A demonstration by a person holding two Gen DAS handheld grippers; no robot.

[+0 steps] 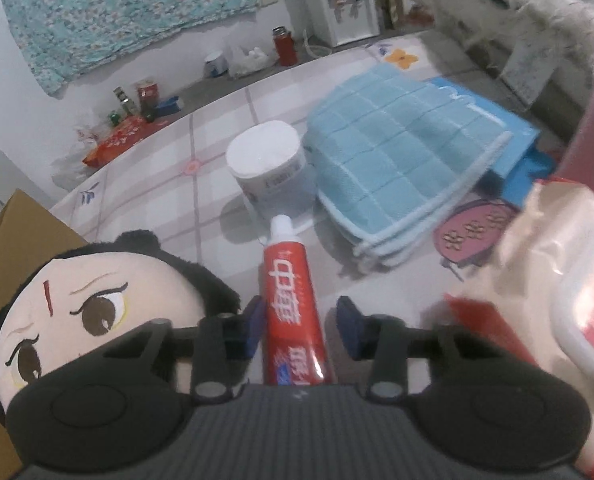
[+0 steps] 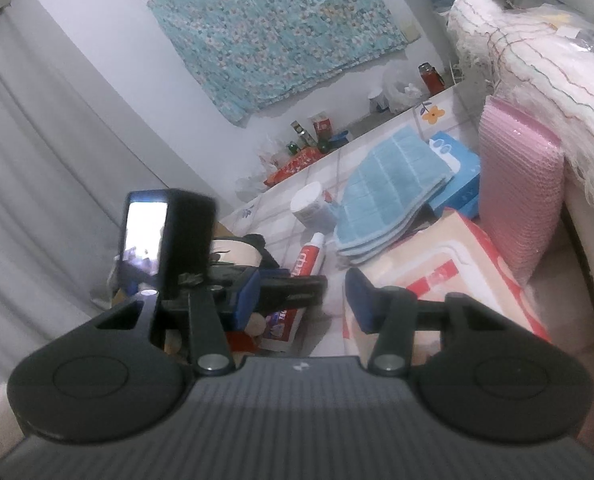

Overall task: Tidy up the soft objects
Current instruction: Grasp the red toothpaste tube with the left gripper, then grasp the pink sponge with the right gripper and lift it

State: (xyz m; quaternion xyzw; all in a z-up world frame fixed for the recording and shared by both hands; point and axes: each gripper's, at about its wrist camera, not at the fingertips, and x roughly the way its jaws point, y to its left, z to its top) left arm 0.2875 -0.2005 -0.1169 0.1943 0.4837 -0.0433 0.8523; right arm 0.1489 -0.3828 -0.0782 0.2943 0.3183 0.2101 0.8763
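My left gripper (image 1: 303, 328) is open, its blue pads on either side of a red toothpaste tube (image 1: 293, 304) that lies on the bedsheet; the left pad looks close to it, the right pad is apart. A plush doll head (image 1: 93, 312) lies just left. Folded blue towels (image 1: 397, 152) lie ahead right. My right gripper (image 2: 303, 300) is open and empty, hovering above and behind the left gripper's body (image 2: 169, 240). The tube (image 2: 309, 258), towels (image 2: 393, 176) and doll (image 2: 233, 250) show below it.
A white tissue roll (image 1: 267, 162) stands beyond the tube. A wet-wipes pack (image 1: 557, 280) lies at right, a blue box (image 1: 513, 140) under the towels, a pink bubble-wrap stack (image 2: 517, 184) and blankets (image 2: 537, 60) at right. A cardboard box (image 1: 9, 240) is at left.
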